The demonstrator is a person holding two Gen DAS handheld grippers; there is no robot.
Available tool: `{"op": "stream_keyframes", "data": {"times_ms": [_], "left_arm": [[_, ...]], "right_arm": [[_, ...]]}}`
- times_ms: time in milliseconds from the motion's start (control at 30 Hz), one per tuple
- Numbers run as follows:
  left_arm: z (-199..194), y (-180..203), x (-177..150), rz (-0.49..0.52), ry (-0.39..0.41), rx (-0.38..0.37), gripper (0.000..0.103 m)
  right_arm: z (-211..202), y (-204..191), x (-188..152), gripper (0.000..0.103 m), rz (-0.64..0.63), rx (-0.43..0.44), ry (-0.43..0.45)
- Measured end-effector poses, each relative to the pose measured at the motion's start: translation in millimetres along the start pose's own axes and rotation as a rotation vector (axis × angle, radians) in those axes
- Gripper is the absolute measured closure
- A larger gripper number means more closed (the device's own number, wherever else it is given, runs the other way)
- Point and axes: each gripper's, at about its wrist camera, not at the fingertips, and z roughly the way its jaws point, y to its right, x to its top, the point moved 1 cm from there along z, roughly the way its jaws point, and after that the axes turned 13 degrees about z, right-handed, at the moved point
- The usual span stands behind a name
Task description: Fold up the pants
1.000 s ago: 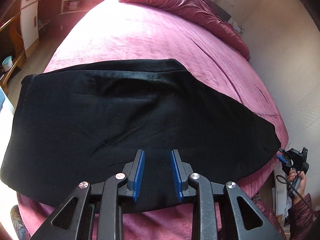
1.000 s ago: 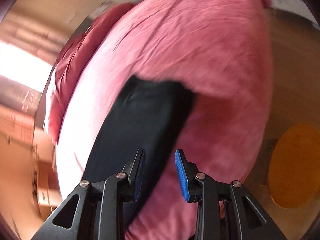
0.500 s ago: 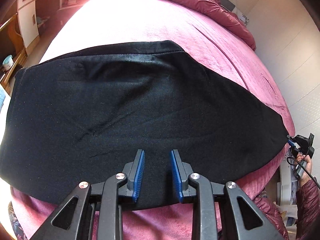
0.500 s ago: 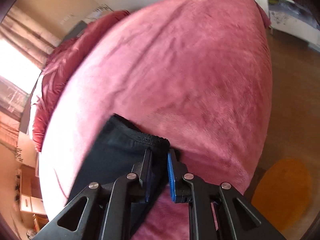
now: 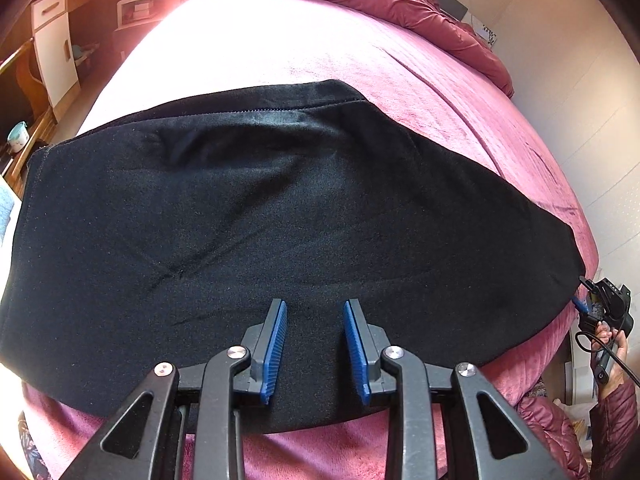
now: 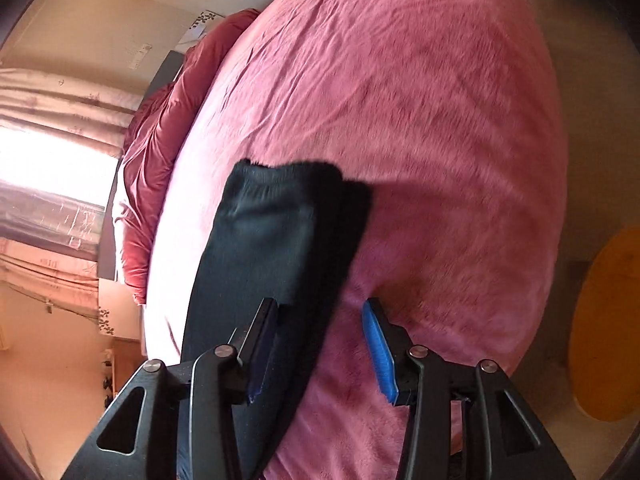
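A pair of black pants (image 5: pixel 288 216) lies spread flat across the near part of a bed (image 5: pixel 320 52) covered in a pink plush blanket; the pants run from the bed's left edge to its right edge, parallel to the near edge, with a strip of blanket showing between them and that edge; a stitched seam runs along their far side, and a few shallow creases cross the cloth. A crumpled dark red quilt (image 5: pixel 392 0) is heaped at the far end of the bed.

The left hand-held gripper (image 5: pixel 315 344) hovers over the near middle of the pants, pointing steeply down; its blue pads stand a moderate way apart and are opening slightly, with nothing pinched between them, only the flat cloth below. The right hand-held gripper (image 6: pixel 320 350) is at the right end of the pants, by the bed's right edge; its jaws are opening, the left one over the black cloth and the right one over the pink blanket, and the pads do not press on the pants, whose end (image 6: pixel 280 216) lies loose on the blanket ahead of it. In the left wrist view this gripper appears at the right end of the pants, held by a hand (image 5: pixel 610 344) in a dark red padded sleeve. An orange rug (image 6: pixel 604 320) lies on the floor beyond the bed.
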Motion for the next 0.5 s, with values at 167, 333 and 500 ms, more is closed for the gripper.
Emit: {"op": "stream_keyframes", "data": {"times_ms": [167,333,500], "left_arm": [[4,8,-2,0.017,0.001,0.033,0.072],[10,21,-3,0.032,0.007,0.048,0.065],[12,27,-6,0.034,0.013,0.051,0.063]], "right_arm": [[21,-5,-7,0.057,0.008,0.092,-0.067],[31,4,-11,0.057,0.020,0.133,-0.072],[31,3,-18,0.052,0.000,0.139,-0.067]]}}
